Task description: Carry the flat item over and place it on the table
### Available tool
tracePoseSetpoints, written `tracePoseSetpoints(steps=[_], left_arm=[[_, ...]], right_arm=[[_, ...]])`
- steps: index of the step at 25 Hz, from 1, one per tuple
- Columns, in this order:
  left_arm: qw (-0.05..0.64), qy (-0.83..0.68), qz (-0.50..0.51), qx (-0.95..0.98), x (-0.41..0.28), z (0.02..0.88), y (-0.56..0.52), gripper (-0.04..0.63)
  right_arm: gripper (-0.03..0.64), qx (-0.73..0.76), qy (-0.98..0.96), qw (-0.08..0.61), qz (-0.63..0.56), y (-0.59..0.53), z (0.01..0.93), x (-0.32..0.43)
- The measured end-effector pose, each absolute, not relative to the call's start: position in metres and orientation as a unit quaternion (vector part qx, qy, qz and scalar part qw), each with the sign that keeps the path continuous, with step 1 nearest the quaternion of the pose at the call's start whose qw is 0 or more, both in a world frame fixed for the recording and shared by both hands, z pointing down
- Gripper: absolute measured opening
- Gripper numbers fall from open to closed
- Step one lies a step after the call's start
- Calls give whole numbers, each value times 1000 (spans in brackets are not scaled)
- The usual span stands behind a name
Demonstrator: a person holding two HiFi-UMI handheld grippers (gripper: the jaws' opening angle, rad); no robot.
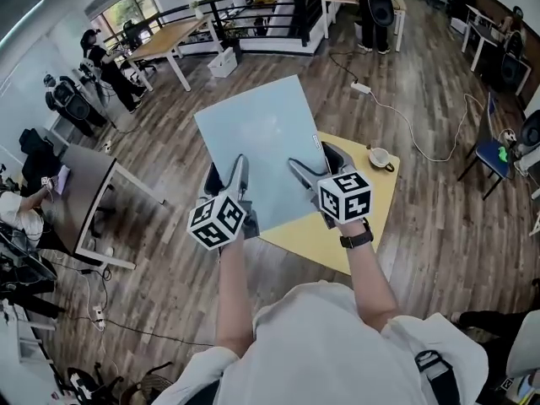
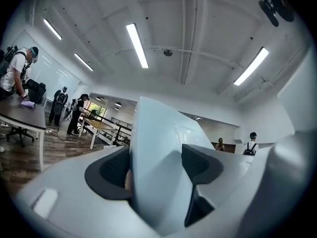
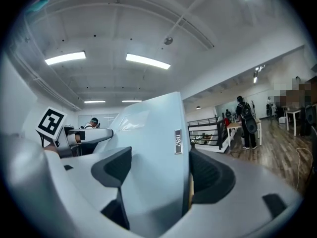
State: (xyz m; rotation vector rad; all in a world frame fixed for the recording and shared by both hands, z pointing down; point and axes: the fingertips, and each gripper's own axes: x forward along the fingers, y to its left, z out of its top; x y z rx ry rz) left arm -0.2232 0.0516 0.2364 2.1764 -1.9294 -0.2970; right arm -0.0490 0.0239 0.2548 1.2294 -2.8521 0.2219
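Observation:
A pale blue flat panel (image 1: 261, 142) is held up in front of me, above the floor and partly over a small yellow table (image 1: 346, 226). My left gripper (image 1: 234, 178) is shut on the panel's near left edge. My right gripper (image 1: 316, 169) is shut on its near right edge. In the left gripper view the panel (image 2: 158, 152) stands edge-on between the dark pads (image 2: 106, 175). In the right gripper view the panel (image 3: 153, 152), with a small label on it, fills the gap between the jaws, and the left gripper (image 3: 84, 135) shows beyond it.
A cup on a saucer (image 1: 380, 157) sits at the yellow table's far right corner. A white cable and power strip (image 1: 363, 87) lie on the wooden floor beyond. A dark desk (image 1: 80, 192) stands at the left, wooden desks and a railing (image 1: 245, 11) farther back. People stand around the room.

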Motion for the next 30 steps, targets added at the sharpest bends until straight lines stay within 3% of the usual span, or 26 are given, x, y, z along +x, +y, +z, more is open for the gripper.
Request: tracePoseSetpoints(steps=[11, 20, 30], left_arm=[[164, -630, -44, 758, -212, 313, -37, 336], [228, -522, 16, 821, -159, 380, -166, 336], [267, -458, 64, 846, -148, 432, -252, 336]], right_arm=[[331, 425, -891, 17, 159, -50, 337, -33], [331, 532, -815, 28, 229, -129, 402, 17], [331, 583, -761, 32, 281, -189, 452, 21]])
